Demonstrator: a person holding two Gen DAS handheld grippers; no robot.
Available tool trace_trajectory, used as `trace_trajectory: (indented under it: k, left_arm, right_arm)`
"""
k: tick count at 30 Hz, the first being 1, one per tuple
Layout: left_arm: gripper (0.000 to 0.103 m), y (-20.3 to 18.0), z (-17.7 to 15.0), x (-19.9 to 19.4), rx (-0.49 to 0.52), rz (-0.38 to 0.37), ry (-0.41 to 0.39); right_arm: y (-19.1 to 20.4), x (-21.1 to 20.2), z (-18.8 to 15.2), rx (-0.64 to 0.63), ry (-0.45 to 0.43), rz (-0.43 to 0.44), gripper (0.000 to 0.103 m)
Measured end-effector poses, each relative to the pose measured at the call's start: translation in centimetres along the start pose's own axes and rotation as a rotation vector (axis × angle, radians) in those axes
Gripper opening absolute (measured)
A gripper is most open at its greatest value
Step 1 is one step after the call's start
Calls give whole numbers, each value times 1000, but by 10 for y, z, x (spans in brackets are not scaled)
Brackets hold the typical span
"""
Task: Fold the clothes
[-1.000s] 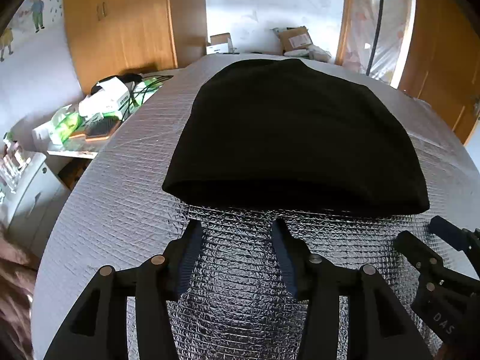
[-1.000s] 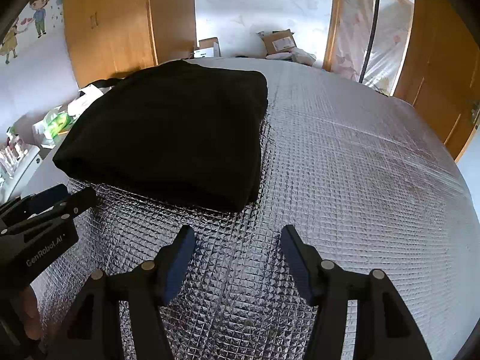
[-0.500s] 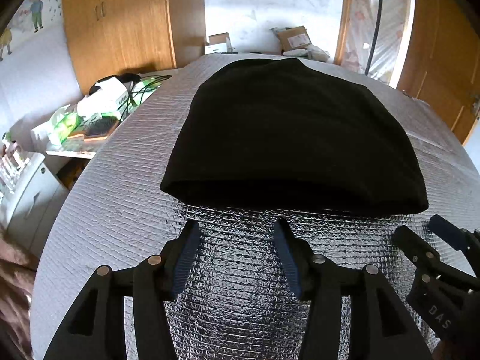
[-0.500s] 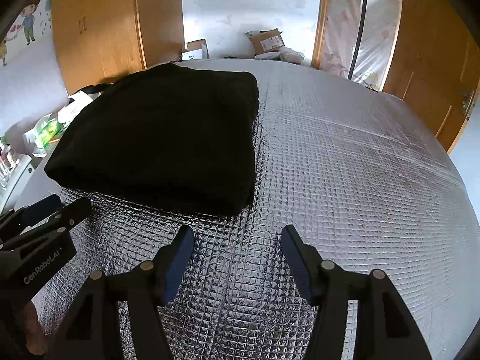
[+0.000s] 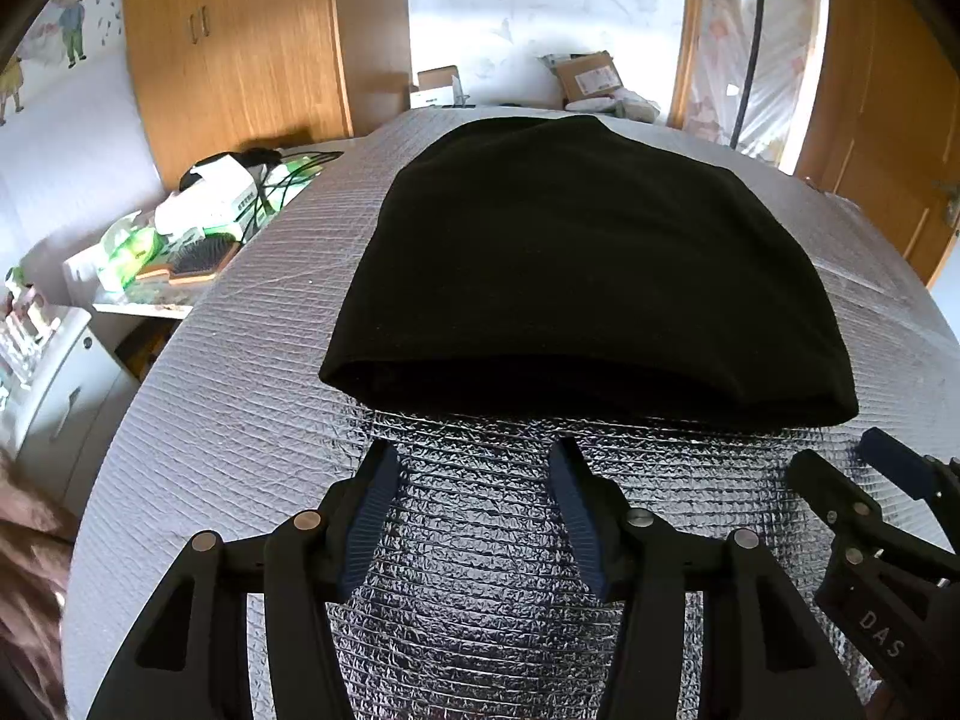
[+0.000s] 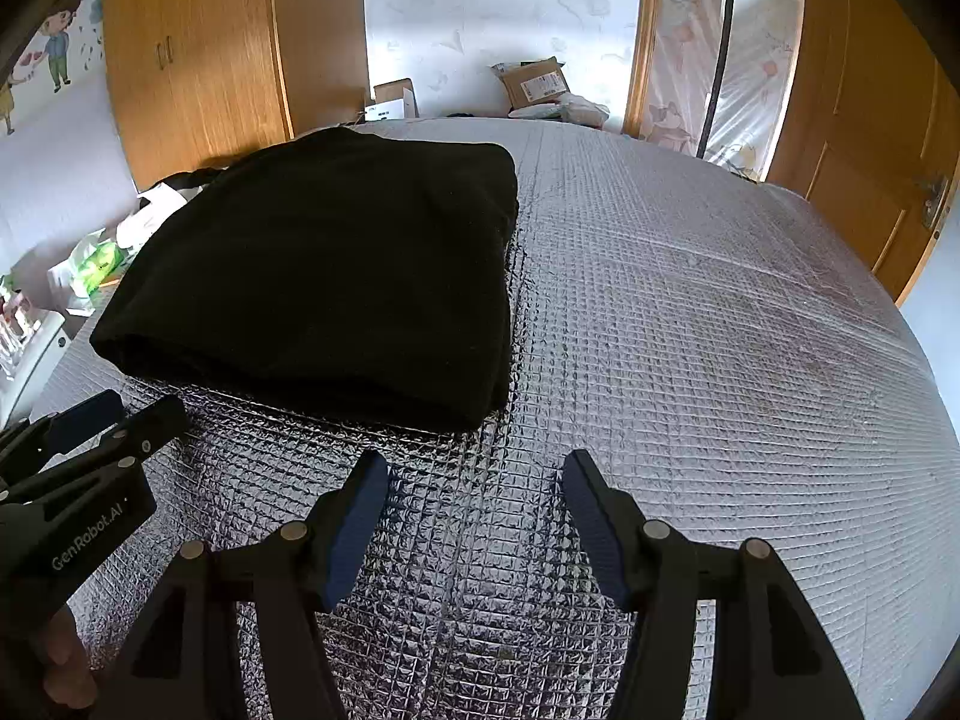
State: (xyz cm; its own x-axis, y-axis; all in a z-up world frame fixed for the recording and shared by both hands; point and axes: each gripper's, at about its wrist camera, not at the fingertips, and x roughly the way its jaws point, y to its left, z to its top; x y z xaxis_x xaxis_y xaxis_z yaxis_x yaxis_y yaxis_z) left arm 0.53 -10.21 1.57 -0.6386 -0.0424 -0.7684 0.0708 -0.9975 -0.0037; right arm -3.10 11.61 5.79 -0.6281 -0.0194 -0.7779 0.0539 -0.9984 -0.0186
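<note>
the folded black fabric garment lies flat on the silver quilted foil-covered surface. just in front of its near edge, the left gripper hangs spread wide, nothing between its blue-padded fingers. the right gripper, near the garment's front right corner, gapes wide too, gripping nothing.

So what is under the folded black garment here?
The folded black garment lies on the silver quilted cover, which shows all around it. The patch beneath the garment is hidden, so anything lying there cannot be seen.
</note>
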Motion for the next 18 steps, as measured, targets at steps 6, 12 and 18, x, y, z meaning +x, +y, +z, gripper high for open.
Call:
trace_trajectory:
  k: [6,12,18]
  left_arm:
    - [56,0,0,0,-2,-3,0]
    - [56,0,0,0,-3,-6,0]
    - [56,0,0,0,-4,-6,0]
  right_arm:
    - [-4,5,5,0,0,0,61]
    - [-9,11,9,0,0,2,61]
    - [-14,14,12,-1,1,4,61]
